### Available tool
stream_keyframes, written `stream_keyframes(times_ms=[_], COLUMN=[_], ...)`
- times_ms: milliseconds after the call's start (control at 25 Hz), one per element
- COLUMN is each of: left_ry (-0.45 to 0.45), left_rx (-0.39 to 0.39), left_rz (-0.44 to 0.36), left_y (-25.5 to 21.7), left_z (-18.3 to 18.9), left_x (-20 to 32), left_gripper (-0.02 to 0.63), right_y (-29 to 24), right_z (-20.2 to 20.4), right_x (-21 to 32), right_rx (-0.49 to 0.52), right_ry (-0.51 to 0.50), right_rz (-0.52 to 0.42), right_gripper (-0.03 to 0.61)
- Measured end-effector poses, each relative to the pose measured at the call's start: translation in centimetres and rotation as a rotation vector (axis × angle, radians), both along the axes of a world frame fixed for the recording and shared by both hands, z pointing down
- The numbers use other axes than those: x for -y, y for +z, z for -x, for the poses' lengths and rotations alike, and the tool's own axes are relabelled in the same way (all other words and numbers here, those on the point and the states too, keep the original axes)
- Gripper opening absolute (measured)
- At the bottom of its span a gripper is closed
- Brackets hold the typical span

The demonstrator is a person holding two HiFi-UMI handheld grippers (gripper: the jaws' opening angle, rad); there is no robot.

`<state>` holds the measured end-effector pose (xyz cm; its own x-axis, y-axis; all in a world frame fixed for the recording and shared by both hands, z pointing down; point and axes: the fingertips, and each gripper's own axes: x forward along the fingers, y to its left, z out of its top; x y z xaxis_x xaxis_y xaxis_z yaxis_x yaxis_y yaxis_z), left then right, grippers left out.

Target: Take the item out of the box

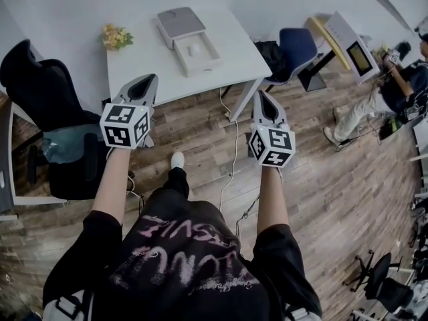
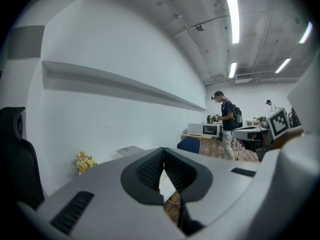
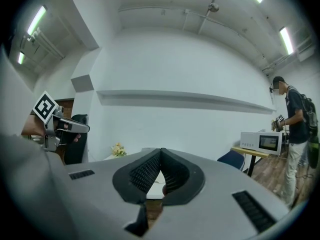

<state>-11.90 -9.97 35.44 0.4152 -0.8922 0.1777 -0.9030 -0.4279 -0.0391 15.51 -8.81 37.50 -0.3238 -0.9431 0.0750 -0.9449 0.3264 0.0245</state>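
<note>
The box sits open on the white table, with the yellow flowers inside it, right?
Not inside: the head view shows the yellow flowers at the white table's left corner, apart from the box, which does sit open.

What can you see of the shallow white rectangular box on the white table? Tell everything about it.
The shallow white rectangular box looks like cardboard. It lies open and flat on the white table, a small pale oblong item resting inside it. Its grey-topped lid lies just beyond it; whether they touch is unclear. Nothing else touches it.
</note>
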Motion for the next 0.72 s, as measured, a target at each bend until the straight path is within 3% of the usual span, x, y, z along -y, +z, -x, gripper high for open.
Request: stream_keyframes(times_ms=[720], left_ry=[0.025], left_rx=[0.0], left_rz=[0.038], left_y=[1.9], left_z=[0.3], left_x=[11.6], left_gripper=[0.002], right_y=[1.4], right_z=[1.5], right_x=[11.6], right_rx=[-0.003], right_ry=[0.002], right_rz=[0.036], right_gripper=[0.009])
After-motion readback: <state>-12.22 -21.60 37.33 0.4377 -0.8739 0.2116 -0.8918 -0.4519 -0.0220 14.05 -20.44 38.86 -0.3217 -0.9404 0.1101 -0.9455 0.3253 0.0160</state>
